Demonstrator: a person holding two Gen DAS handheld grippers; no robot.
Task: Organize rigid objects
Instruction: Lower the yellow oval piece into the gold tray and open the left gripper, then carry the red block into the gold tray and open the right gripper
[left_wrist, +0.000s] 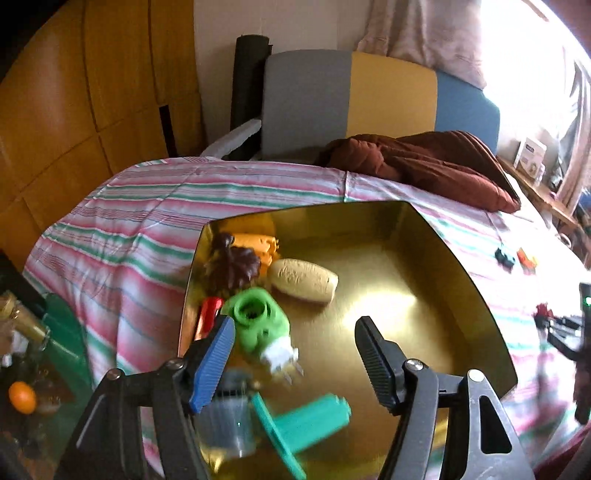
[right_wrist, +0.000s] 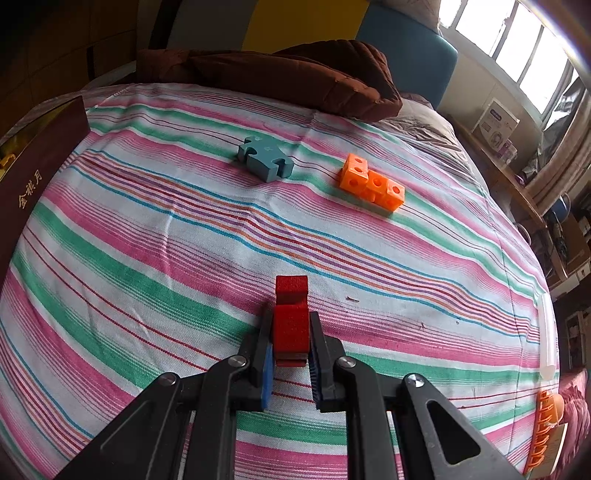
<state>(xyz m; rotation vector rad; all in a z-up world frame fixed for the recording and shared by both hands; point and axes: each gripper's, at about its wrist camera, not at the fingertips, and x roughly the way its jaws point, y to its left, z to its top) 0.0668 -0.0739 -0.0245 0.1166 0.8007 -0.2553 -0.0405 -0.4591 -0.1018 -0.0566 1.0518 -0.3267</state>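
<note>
My left tool (left_wrist: 295, 365) hangs over the gold tray (left_wrist: 424, 243), jaws apart and empty; the green plug (left_wrist: 258, 325) and teal piece (left_wrist: 310, 424) lie just below it. My right tool (right_wrist: 291, 339) is clamped on the red block (right_wrist: 291, 321) low over the bed (right_wrist: 147, 240), tilted steeply down. I'd lift that block straight up before swinging toward the tray. The blue puzzle piece (right_wrist: 264, 158) and orange cubes (right_wrist: 371, 182) sit well ahead of it.

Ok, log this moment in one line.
left gripper: open, above gold tray | right gripper: shut on red block | bedspread
</note>
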